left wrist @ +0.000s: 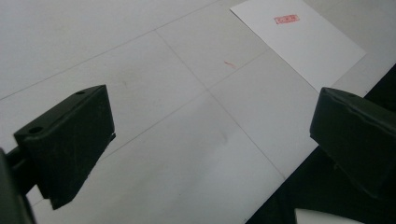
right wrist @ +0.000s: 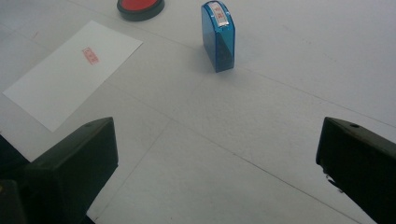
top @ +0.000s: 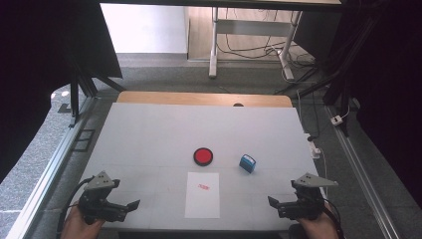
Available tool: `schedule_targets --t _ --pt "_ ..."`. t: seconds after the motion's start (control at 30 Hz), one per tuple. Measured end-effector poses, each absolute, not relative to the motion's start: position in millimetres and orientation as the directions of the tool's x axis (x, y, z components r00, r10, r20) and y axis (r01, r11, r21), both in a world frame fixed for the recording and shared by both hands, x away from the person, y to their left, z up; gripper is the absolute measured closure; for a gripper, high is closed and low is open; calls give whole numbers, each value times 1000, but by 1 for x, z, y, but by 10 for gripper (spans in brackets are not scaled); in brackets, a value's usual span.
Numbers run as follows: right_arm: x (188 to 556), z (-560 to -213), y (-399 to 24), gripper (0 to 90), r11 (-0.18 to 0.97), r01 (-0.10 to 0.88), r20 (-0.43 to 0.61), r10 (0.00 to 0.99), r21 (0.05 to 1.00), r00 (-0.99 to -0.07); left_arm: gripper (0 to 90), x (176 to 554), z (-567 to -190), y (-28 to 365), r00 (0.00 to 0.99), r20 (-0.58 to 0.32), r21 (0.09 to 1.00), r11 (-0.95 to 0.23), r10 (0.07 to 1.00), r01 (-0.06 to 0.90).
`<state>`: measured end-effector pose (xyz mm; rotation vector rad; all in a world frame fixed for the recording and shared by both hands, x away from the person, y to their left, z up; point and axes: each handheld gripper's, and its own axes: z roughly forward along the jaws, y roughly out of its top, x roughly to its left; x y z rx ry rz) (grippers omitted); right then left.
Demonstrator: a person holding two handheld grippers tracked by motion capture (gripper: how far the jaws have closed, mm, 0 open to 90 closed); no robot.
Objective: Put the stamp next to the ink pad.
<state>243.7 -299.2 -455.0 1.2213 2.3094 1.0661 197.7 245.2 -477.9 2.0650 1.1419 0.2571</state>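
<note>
The sheet of paper (top: 202, 194) at the near edge of the table (top: 149, 129) already carried a small red stamp mark (top: 201, 186), so I judged the stamping done, with perhaps only tidying left. The blue stamp (top: 247, 163) stood upright beyond the sheet's right corner, and the red ink pad (top: 203, 156) lay just past its far edge, both untouched. I held my left gripper (top: 130, 205) and right gripper (top: 271, 202) low at the near corners, well apart, pointing inward, jaws spread wide and gripping nothing.
</note>
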Motion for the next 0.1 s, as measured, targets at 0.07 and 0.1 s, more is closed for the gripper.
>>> schedule_targets --t 0.07,0.1 --pt "244 -455 -299 0 358 579 59 814 733 -578 1 199 -477 246 584 -180 694 -318 792 646" --pt "244 -456 -299 0 362 579 56 813 731 -579 0 199 -477 246 582 -183 692 -316 792 649"
